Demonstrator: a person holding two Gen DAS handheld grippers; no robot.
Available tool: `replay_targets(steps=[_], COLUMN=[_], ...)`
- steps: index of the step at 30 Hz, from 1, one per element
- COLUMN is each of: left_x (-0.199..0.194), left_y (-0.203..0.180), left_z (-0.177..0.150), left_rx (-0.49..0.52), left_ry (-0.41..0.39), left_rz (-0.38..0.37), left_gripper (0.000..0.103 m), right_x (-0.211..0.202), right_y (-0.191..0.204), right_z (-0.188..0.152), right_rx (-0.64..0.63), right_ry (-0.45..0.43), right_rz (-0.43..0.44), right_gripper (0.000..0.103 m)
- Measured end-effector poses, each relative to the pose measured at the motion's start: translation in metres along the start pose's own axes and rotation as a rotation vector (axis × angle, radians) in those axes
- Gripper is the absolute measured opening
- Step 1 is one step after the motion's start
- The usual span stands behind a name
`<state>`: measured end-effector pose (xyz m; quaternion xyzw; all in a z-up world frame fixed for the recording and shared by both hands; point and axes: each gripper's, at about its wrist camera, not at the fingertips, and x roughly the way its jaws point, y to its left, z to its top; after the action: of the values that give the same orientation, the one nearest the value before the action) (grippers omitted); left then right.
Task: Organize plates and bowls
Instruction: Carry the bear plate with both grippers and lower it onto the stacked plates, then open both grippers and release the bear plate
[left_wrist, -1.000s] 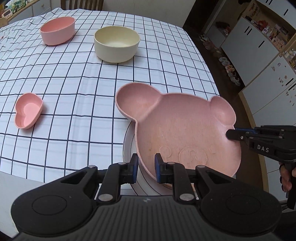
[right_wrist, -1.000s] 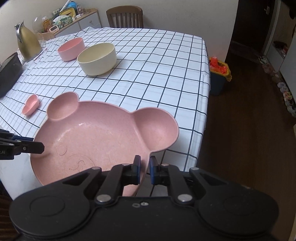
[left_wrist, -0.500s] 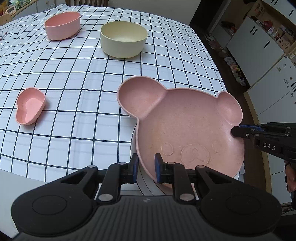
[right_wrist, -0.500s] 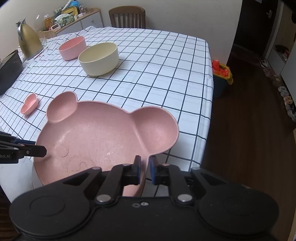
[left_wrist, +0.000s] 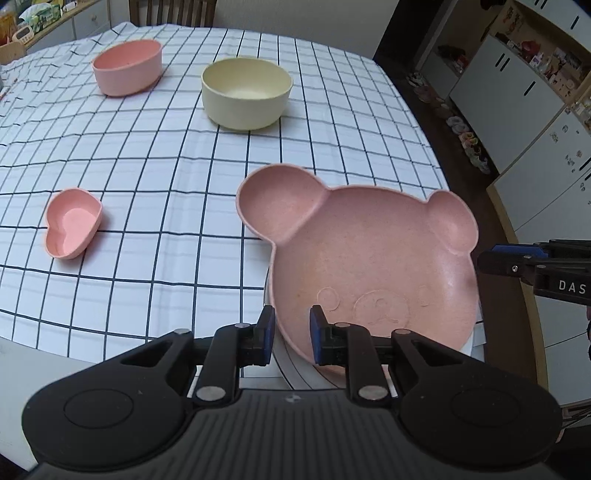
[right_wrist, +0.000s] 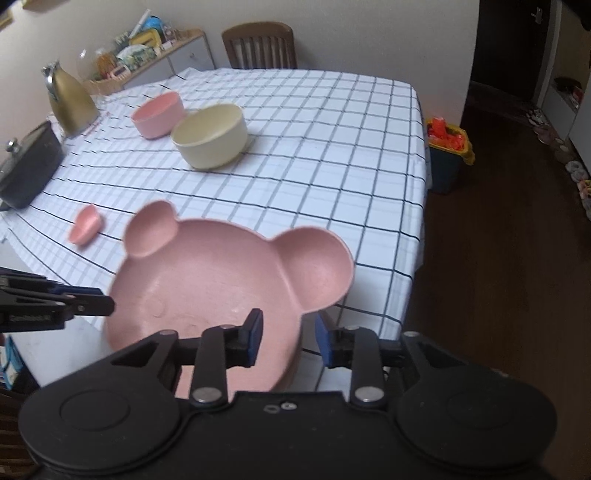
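A pink bear-shaped plate (left_wrist: 373, 258) (right_wrist: 221, 280) lies on a white plate (left_wrist: 295, 373) at the table's near corner. My left gripper (left_wrist: 291, 332) is open with its fingers astride the bear plate's near rim. My right gripper (right_wrist: 288, 338) is open, its fingers apart around the plate's rim below the right ear. A cream bowl (left_wrist: 246, 92) (right_wrist: 209, 134), a pink bowl (left_wrist: 127, 66) (right_wrist: 158, 113) and a small pink heart dish (left_wrist: 72, 227) (right_wrist: 85, 223) stand on the checked tablecloth (left_wrist: 147, 177).
A gold kettle (right_wrist: 70, 99) and a dark pot (right_wrist: 26, 166) stand at the table's left edge. A chair (right_wrist: 258, 44) is at the far end. A bin (right_wrist: 447, 155) stands on the floor to the right. White cabinets (left_wrist: 517, 110) line the wall.
My right gripper has opened and let go of the bear plate's rim. The bear plate has come down onto the white plate. My left gripper's fingers have spread a little.
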<state>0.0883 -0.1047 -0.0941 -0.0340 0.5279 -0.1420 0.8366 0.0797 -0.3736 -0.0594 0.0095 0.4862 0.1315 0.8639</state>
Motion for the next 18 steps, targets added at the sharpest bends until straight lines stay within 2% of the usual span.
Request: replay_targets(steps=[4,10,14,18], left_x=[-0.013,-0.034,-0.046,-0.058], left_y=[-0.001,-0.004,-0.007,-0.006], left_z=[0.001,0.004,0.005,0.008], left_rx=[-0.012,-0.034,-0.042,-0.054], left_ry=[-0.029,-0.080,-0.118,-0.162], left_rz=[0.000,-0.005,-0.006,0.004], left_gripper=[0.028,0.028,0.028,0.029], right_x=[-0.014,-0.030,-0.038,-0.044], right_y=[0.010,0.026,0.036,0.044], right_z=[0.004,0.012,0.018,0.023], right_rx=[-0.020,-0.038,-0.060,-0.073], right_ry=[-0.027,-0.068,-0.102,-0.129], right_rz=[0.041,0.097,0.106,0.126], right_gripper=[0.035,0.038,0.056,0.065])
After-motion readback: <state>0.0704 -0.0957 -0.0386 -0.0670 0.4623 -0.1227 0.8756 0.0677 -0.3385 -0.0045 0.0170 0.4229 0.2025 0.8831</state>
